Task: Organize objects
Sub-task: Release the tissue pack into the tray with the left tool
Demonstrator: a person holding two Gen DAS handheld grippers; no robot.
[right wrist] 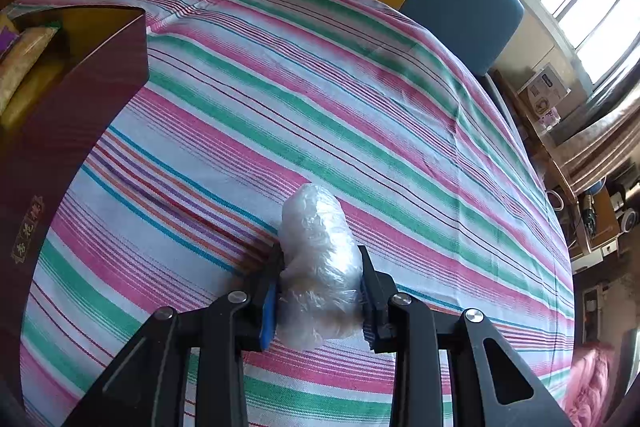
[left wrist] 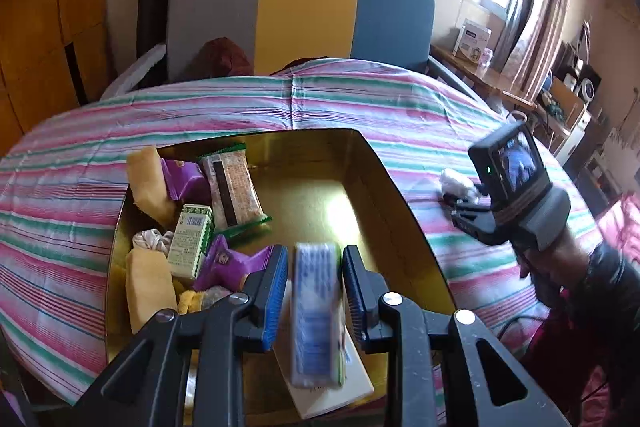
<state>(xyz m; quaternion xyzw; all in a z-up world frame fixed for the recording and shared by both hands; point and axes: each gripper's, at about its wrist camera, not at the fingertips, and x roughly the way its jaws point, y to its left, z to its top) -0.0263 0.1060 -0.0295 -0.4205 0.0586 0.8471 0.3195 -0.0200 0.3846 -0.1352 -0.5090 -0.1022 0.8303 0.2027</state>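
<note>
Left tool (left wrist: 315, 267) clamps blue-white packet (left wrist: 316, 311) over gold box (left wrist: 360, 163); right tool (right wrist: 322, 267) pinches plastic-wrapped bundle (right wrist: 320, 259) on striped cloth (right wrist: 360, 87).

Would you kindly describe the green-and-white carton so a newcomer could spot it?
Find the gold-lined box on the striped cloth. At its left side, among snack packets, lies the small carton, the only item printed green and white with a barcode.
</note>
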